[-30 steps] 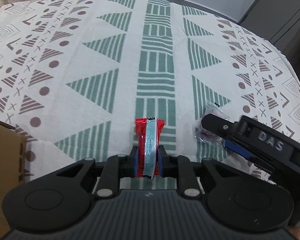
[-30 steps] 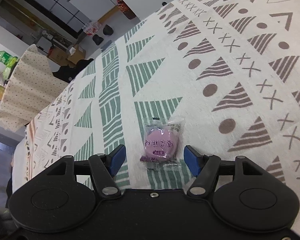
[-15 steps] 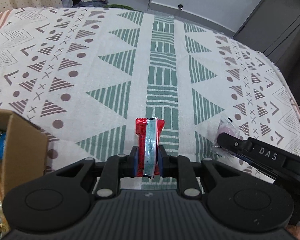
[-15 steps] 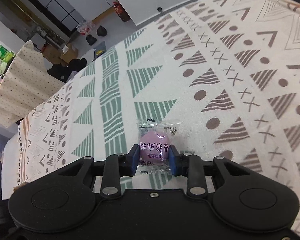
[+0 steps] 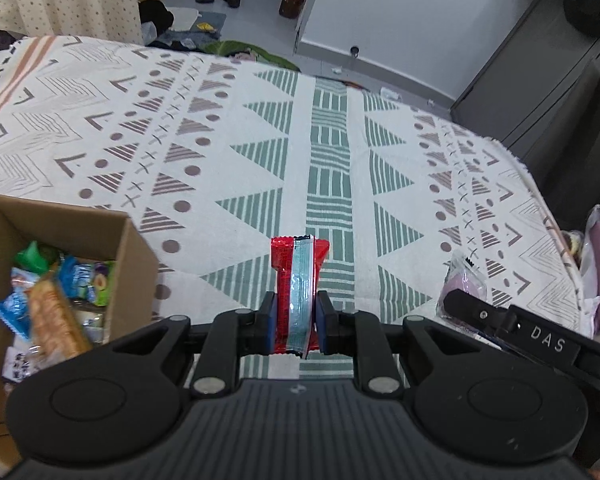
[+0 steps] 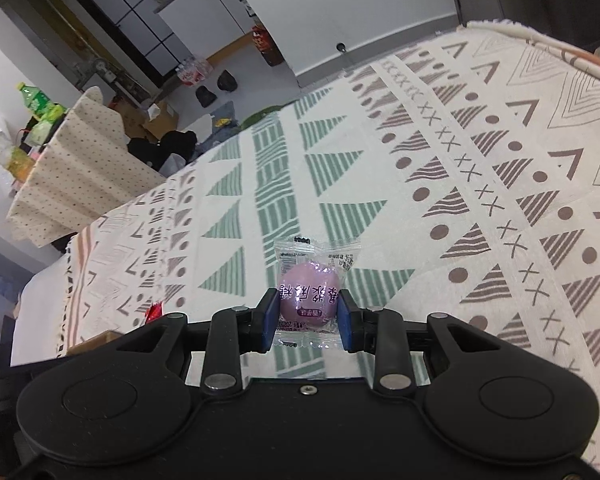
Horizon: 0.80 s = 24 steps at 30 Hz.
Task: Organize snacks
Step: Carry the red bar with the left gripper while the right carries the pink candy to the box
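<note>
My left gripper (image 5: 296, 322) is shut on a red and silver snack packet (image 5: 298, 280), held upright above the patterned tablecloth. At the lower left of the left wrist view stands an open cardboard box (image 5: 134, 256) holding several wrapped snacks (image 5: 56, 292). My right gripper (image 6: 308, 320) is shut on a purple round sweet in a clear wrapper (image 6: 309, 294), lifted off the cloth. In the left wrist view the same purple sweet (image 5: 466, 282) shows at the right with the right gripper's black body (image 5: 540, 346) behind it.
The patterned tablecloth (image 5: 220, 140) covers a wide table. A dotted-cloth table (image 6: 72, 168) with a green bottle (image 6: 36, 100) stands beyond the far edge. Dark cabinets (image 5: 560, 92) stand at the right, with shoes and clutter on the floor behind.
The right gripper closed on the purple sweet and lifted it. The left gripper rose and drew back with the red packet, bringing the cardboard box into view at the left.
</note>
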Available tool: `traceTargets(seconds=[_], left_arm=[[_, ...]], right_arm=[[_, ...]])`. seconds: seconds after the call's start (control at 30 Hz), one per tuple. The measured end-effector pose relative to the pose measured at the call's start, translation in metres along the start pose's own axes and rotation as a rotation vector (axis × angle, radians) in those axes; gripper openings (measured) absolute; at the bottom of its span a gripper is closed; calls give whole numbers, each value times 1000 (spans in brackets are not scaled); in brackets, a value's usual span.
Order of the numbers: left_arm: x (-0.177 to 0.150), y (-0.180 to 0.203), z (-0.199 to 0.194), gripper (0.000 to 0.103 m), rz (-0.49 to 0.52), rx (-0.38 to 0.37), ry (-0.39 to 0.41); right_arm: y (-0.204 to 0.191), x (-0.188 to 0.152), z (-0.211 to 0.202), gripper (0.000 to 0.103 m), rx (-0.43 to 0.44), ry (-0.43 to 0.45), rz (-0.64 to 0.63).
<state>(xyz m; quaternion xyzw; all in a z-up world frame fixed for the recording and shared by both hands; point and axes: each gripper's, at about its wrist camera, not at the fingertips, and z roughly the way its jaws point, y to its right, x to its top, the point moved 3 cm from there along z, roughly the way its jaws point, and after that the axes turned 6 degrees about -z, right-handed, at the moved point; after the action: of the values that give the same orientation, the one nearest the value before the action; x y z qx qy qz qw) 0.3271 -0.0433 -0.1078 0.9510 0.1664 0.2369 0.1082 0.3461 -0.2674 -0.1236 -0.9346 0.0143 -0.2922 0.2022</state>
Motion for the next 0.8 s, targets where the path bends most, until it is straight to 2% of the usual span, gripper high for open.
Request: traceTargets(seconds=[0.4, 0.8], left_arm=[[-9, -25, -60, 18, -26, -54, 65], [-14, -65, -99, 18, -72, -65, 112]], right_arm=[[-39, -15, -49, 30, -1, 58, -52], [-79, -30, -65, 30, 29, 97, -97]])
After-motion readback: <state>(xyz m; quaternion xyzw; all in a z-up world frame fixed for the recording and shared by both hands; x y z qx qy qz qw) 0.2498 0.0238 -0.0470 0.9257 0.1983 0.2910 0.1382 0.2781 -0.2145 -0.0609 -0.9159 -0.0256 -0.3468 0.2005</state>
